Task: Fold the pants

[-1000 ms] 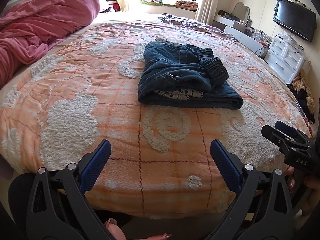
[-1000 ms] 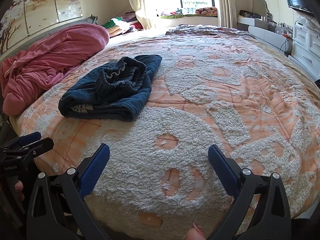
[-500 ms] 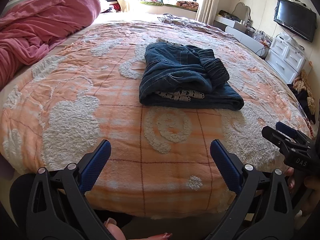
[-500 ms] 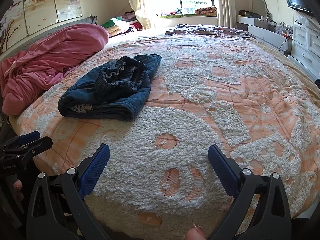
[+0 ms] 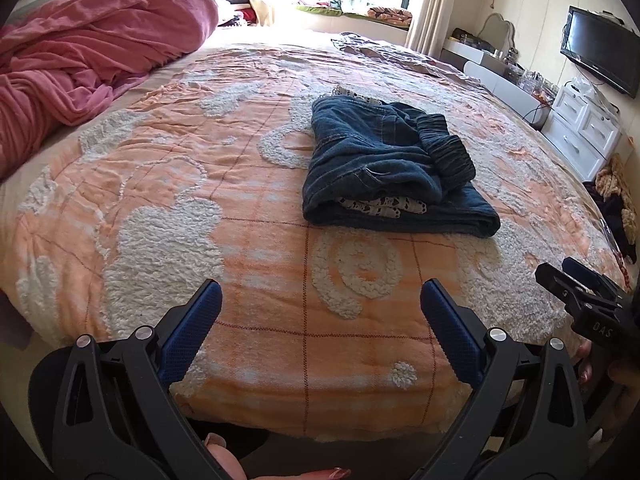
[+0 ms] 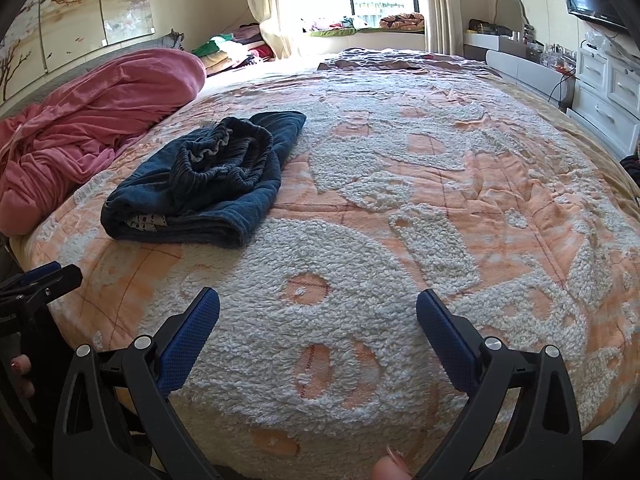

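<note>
Dark blue denim pants (image 5: 392, 172) lie folded in a thick bundle on the orange and white bedspread (image 5: 200, 200), with a patterned lining showing at the near fold. They also show in the right wrist view (image 6: 208, 184) at the left. My left gripper (image 5: 320, 320) is open and empty over the bed's near edge, well short of the pants. My right gripper (image 6: 318, 328) is open and empty over the near edge, to the right of the pants. The right gripper also shows in the left wrist view (image 5: 576, 292), and the left gripper shows in the right wrist view (image 6: 44, 280).
A pink quilt (image 5: 80, 60) is heaped at the bed's left side. White drawers (image 5: 584, 128) and a wall television (image 5: 600, 56) stand to the right. Clothes lie on the floor at the right (image 5: 616, 200). A window bench (image 6: 360, 28) is at the back.
Both views have shifted slightly; the pants appear a little lower and nearer in the left wrist view. Both grippers stay open and the pants have not moved.
</note>
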